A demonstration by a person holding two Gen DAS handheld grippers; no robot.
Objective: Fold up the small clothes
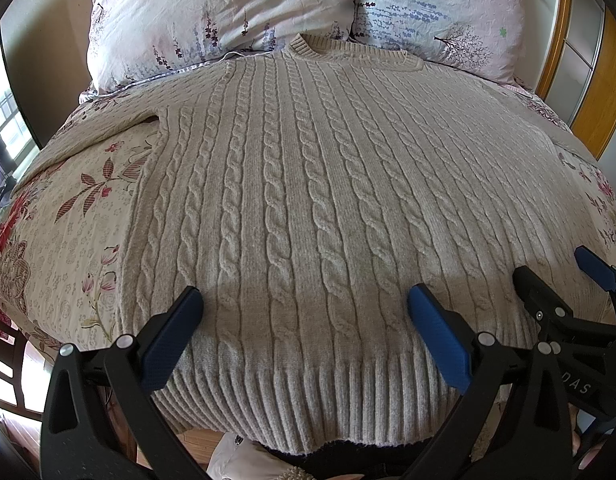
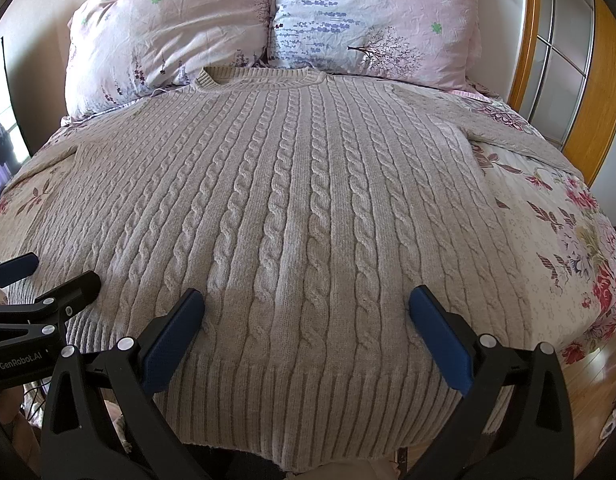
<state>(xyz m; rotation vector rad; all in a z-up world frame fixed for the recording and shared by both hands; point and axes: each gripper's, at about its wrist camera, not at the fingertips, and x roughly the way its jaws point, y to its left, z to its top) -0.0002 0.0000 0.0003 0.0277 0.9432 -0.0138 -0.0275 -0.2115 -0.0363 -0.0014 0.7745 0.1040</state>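
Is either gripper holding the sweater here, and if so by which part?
Nothing is held. The left gripper and right gripper are both open above the sweater, near its ribbed hem, with no knit between the fingers.

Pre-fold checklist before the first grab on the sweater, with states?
1. Sweater laid flat, front up, on the bed: ok.
2. Left tongs open, nothing held: ok.
3. Right tongs open, nothing held: ok.
4. Both tongs above the hem, side by side: ok.
5. Sleeves spread out sideways: ok; cuffs cannot tell.
6. Collar near the pillows, touching or not: cannot tell.
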